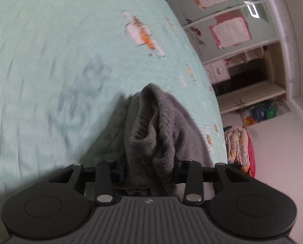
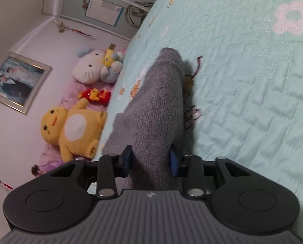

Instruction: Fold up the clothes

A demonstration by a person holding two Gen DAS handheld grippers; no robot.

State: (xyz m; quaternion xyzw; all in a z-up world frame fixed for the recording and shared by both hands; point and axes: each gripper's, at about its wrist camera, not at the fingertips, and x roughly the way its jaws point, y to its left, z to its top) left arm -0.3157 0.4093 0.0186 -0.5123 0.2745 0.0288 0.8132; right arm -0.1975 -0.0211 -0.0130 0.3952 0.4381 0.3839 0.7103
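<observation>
Grey knit garment (image 1: 151, 134) hangs bunched above the quilted bed (image 1: 50, 61), both my sets of jaws clamped on it, left (image 1: 149, 170) and right (image 2: 151, 160), lifting it to spread.

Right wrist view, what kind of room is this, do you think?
Most likely a bedroom in a home. A mint quilted bedspread covers a bed, plush toys such as the yellow one lie beside it, and a framed photo hangs on the wall.
</observation>
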